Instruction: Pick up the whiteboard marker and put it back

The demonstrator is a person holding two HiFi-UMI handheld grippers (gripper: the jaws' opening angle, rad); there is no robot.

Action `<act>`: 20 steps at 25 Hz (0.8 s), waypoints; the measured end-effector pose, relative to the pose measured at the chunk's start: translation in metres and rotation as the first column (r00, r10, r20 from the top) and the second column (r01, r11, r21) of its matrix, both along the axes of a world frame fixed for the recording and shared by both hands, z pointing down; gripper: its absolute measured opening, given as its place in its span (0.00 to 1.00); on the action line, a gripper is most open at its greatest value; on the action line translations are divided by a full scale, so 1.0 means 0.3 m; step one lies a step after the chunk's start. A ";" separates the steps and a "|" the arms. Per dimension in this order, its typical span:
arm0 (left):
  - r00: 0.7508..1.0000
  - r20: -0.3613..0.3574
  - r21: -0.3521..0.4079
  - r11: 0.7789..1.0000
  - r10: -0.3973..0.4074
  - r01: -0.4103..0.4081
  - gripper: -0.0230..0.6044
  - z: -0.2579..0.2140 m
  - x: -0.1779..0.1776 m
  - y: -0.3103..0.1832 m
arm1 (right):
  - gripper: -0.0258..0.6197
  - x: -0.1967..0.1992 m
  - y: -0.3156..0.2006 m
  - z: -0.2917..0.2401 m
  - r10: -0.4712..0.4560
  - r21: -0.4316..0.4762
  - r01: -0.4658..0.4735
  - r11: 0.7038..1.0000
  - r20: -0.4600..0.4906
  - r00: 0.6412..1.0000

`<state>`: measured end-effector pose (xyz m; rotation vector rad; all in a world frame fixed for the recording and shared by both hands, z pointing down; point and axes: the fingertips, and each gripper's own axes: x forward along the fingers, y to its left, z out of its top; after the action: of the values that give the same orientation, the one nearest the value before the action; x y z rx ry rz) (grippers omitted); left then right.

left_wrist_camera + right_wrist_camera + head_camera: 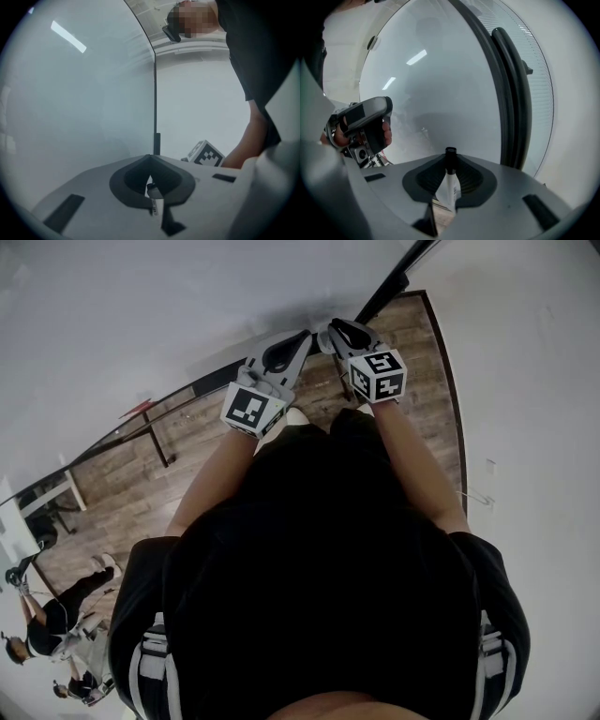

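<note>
Right gripper (450, 163) — smooth grey shell, dark ribbed rubber pads — is clenched on the whiteboard marker (451, 185), a slim white plastic barrel with small print and a round black cap. The marker is held upright between the pads, its capped end poking just past the jaw tips toward a glossy white board (440, 84). The board is edged by a thick, rounded black frame (512, 93).

Left gripper (150, 161) is held just beside the right one, jaws drawn together. A slim pale printed piece (153, 197) is pinched in the slit — what it is cannot be told.

Brown wood-plank flooring (122, 502) is seen below both grippers.
</note>
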<state>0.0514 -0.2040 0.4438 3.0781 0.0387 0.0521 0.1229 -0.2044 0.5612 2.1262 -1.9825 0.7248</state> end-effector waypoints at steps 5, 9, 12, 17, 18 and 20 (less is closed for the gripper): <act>1.000 -0.007 -0.007 1.000 -0.005 0.005 0.04 0.000 -0.007 0.009 | 0.14 -0.004 0.008 0.049 0.003 -0.048 -0.003 0.999 0.005 1.000; 1.000 0.021 -0.015 1.000 -0.010 0.010 0.04 0.012 -0.025 0.012 | 0.14 0.001 0.013 0.080 0.005 -0.077 -0.004 0.997 0.011 1.000; 1.000 0.008 -0.006 1.000 -0.024 0.024 0.04 0.005 -0.031 0.002 | 0.14 0.006 0.010 0.091 0.004 -0.082 -0.003 0.997 0.017 1.000; 0.999 0.016 -0.020 0.999 -0.047 0.047 0.04 0.017 -0.043 -0.017 | 0.14 0.004 0.004 0.096 -0.009 -0.097 0.010 0.995 0.010 1.000; 0.999 0.017 -0.020 0.999 -0.050 0.050 0.04 0.018 -0.046 -0.021 | 0.14 0.003 0.003 0.096 -0.011 -0.097 0.012 0.995 0.010 1.000; 0.998 0.011 -0.018 0.998 -0.056 0.056 0.04 0.011 -0.048 -0.027 | 0.14 0.004 0.004 0.094 -0.014 -0.094 0.014 0.995 0.009 1.000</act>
<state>0.0371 -0.2123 0.4472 3.0581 -0.0468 0.0653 0.1241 -0.2033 0.5894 2.0575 -1.9253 0.8089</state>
